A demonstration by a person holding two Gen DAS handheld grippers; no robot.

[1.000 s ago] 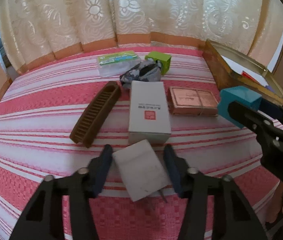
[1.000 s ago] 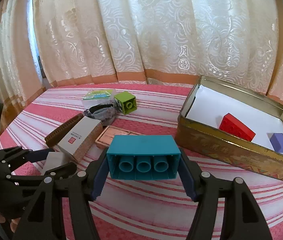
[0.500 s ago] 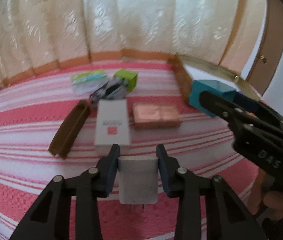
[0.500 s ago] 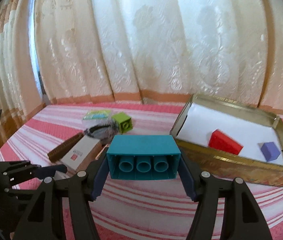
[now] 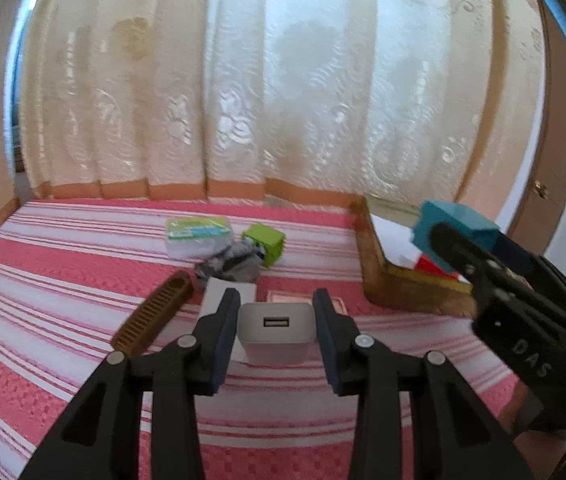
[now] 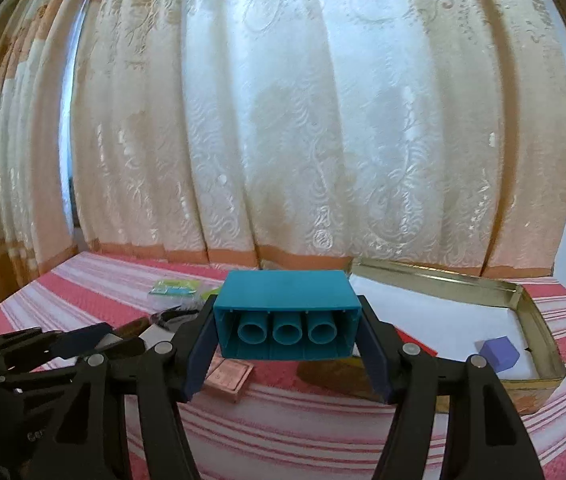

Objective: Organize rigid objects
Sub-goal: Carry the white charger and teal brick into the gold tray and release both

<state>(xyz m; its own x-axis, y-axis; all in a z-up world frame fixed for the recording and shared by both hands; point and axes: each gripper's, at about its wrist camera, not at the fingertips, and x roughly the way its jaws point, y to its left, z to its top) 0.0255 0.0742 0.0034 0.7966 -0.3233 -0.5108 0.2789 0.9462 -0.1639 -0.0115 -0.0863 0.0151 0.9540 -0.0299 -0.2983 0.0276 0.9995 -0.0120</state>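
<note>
Curtain (image 6: 283,120) blurred, red block (image 6: 415,342) half hidden

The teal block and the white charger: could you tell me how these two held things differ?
The teal block is a wide toy brick showing three round tubes on its open side; the white charger is smaller, with one USB port on its face. The block is in the right hand-held gripper, the charger in the left hand-held gripper. Both are clamped and lifted off the striped cloth.
</note>
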